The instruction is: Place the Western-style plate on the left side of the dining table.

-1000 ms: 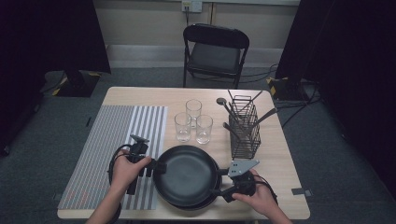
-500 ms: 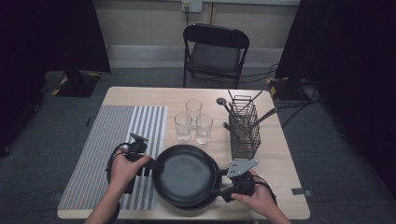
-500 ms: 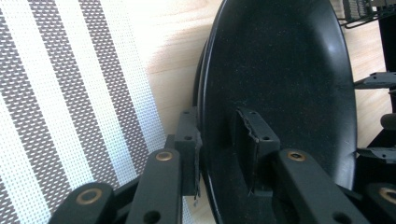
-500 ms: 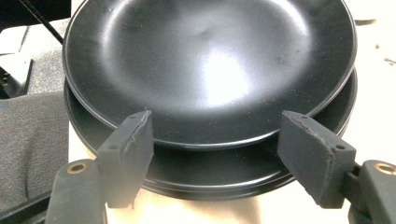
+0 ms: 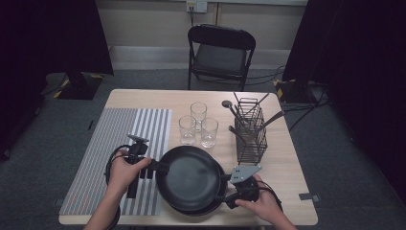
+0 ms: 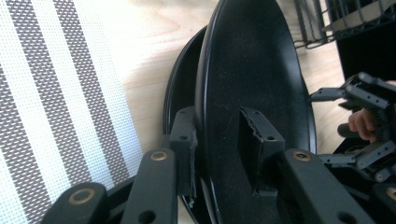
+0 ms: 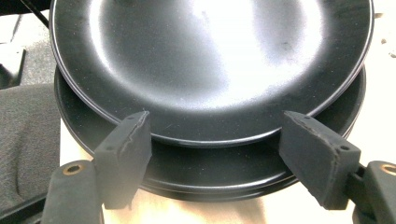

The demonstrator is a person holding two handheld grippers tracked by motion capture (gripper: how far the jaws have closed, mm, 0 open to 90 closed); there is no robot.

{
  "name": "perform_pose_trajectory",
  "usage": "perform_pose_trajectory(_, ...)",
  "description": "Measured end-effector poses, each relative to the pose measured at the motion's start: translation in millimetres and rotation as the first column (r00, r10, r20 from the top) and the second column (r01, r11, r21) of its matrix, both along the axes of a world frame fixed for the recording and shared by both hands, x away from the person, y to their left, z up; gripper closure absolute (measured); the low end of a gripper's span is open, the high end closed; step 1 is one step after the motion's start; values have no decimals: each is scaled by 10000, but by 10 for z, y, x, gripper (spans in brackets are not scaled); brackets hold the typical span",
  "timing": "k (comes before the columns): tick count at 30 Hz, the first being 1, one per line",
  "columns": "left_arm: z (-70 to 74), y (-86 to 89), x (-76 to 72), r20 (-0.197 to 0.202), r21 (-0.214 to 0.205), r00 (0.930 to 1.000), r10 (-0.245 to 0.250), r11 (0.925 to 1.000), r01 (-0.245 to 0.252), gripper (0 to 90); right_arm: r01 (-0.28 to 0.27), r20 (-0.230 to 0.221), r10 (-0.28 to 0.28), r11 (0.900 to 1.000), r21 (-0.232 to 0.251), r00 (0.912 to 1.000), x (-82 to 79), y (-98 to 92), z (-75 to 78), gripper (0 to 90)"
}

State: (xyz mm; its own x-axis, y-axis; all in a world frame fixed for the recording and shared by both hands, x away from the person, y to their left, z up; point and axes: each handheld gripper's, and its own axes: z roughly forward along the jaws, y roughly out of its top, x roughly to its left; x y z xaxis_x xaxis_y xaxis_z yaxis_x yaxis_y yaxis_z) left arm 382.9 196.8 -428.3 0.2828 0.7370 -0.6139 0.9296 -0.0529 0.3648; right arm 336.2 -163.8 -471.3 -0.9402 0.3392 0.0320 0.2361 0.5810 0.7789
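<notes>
the striped placemat (image 5: 119, 158), a woven mesh of grey and white bands, is lying flat along the table's (image 5: 287, 191) left side, reaching its near edge. the left gripper (image 5: 160, 167) is coming in over the mat's right border, and in the left gripper view its claw is clamping the left rim of the top plate (image 6: 261, 79), one worn black pad (image 6: 184, 140) sitting under the rim and the other (image 6: 254, 140) on the inner face; its jaws have just been opening a little with the rim between them. the top plate is round, shallow, matte black with a soft sheen, tilting off the lower plates (image 5: 210, 207), a stack of the same black dishes sitting at the middle of the table's near edge. behind them, three clear round glasses (image 5: 197, 123) are standing upright in a tight cluster near the table's centre. the right gripper (image 5: 230, 194) is sitting at the stack's right rim, its claw standing apart, pads (image 7: 126, 144) flanking the plates' edge without pressing. at the right side, a square black wire caddy (image 5: 251, 132) is holding dark utensils (image 5: 230, 110) leaning outward.
</notes>
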Motion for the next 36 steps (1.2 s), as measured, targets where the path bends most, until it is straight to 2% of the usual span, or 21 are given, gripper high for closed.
perform_pose_trajectory(1,7,-9,-7,-105,-138,9999,4,9999,-5,677,-12,33,12,10000,-5,10000,0,2,-1,247)
perform_pose_trajectory(6,9,-45,-20,360,420,9993,-68,9991,53,676,-20,24,20,10000,17,10000,3,-1,-4,243)
perform_pose_trajectory(8,2,-53,-27,305,355,9995,-61,9994,50,676,-15,4,15,10000,68,10000,4,-5,-7,242)
perform_pose_trajectory(9,3,-42,-22,362,528,9991,-241,9984,222,676,0,-19,0,10000,71,10000,3,-5,-8,242)
perform_pose_trajectory(11,12,-54,-17,280,450,9994,-219,9988,206,676,-19,-11,19,10000,69,10000,5,-6,-9,241)
perform_pose_trajectory(13,31,-50,-7,172,578,9992,-348,9978,338,677,-41,48,41,10000,28,10000,3,-3,-8,241)
perform_pose_trajectory(14,41,-63,-6,31,474,9994,-350,9983,349,677,-51,69,51,10000,-5,10000,0,-1,-7,241)
perform_pose_trajectory(18,86,-79,14,-35,923,9978,-665,9935,666,695,-87,159,89,9999,-107,9998,-4,4,-5,242)
perform_pose_trajectory(20,98,-104,13,-172,921,9984,-548,9942,561,696,-78,172,80,9999,-125,9998,-8,5,-6,242)
perform_pose_trajectory(24,106,-112,37,-129,1311,9963,-851,9876,861,737,-86,171,87,9999,-94,9998,-8,3,-8,241)
perform_pose_trajectory(26,118,-113,50,-262,1318,9952,-939,9866,966,738,-87,191,89,9999,-107,9998,-10,4,-8,242)
perform_pose_trajectory(32,195,-134,63,-207,1306,9939,-1084,9853,1102,759,-131,371,140,9996,-252,9992,-23,17,-11,246)
perform_pose_trajectory(33,214,-129,68,-224,1426,9911,-1314,9808,1333,761,-154,412,166,9994,-296,9990,-24,17,-10,251)
perform_pose_trajectory(36,249,-146,67,-336,1249,9931,-1126,9854,1160,773,-114,422,126,9995,-293,9990,-30,21,-15,258)
